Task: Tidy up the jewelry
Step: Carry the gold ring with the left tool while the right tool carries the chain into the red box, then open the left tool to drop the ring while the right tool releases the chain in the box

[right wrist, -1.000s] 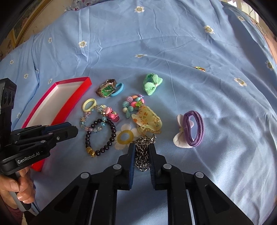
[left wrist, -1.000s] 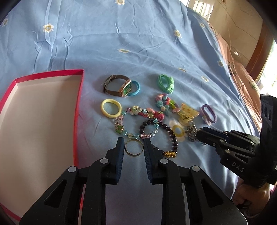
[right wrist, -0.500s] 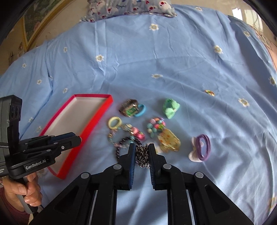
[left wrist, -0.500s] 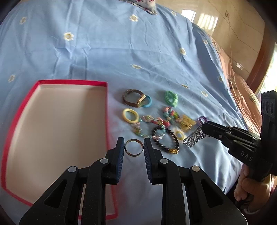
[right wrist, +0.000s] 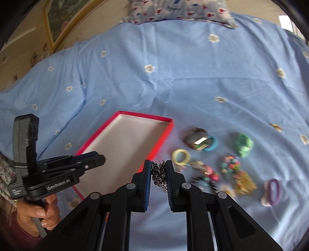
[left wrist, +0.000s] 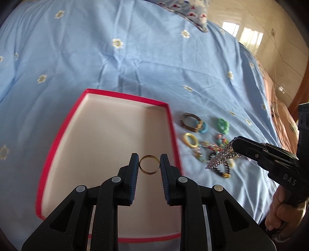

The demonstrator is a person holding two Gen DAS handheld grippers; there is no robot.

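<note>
My left gripper (left wrist: 149, 164) is shut on a gold ring (left wrist: 149, 164) and holds it in the air over the right part of the red-rimmed box (left wrist: 168, 108), whose white inside shows nothing in it. My right gripper (right wrist: 158, 170) is shut on a silver chain (right wrist: 159, 176), lifted above the bed just right of the box (right wrist: 166, 123). The chain (left wrist: 222, 156) also hangs from the right gripper's fingers (left wrist: 249, 148) in the left wrist view. The remaining jewelry lies in a cluster right of the box.
On the blue flowered sheet (right wrist: 173, 77) lie a watch (right wrist: 197, 142), a yellow ring (right wrist: 181, 156), a green hair tie (right wrist: 244, 144), bead bracelets (right wrist: 231, 166), a yellow clip (right wrist: 245, 185) and a purple hair tie (right wrist: 272, 191). A pillow (right wrist: 179, 11) lies at the far end.
Both grippers have risen and shifted left. The left one now carries the ring over the box; the right one has lifted the chain clear of the sheet and moved it toward the box.
</note>
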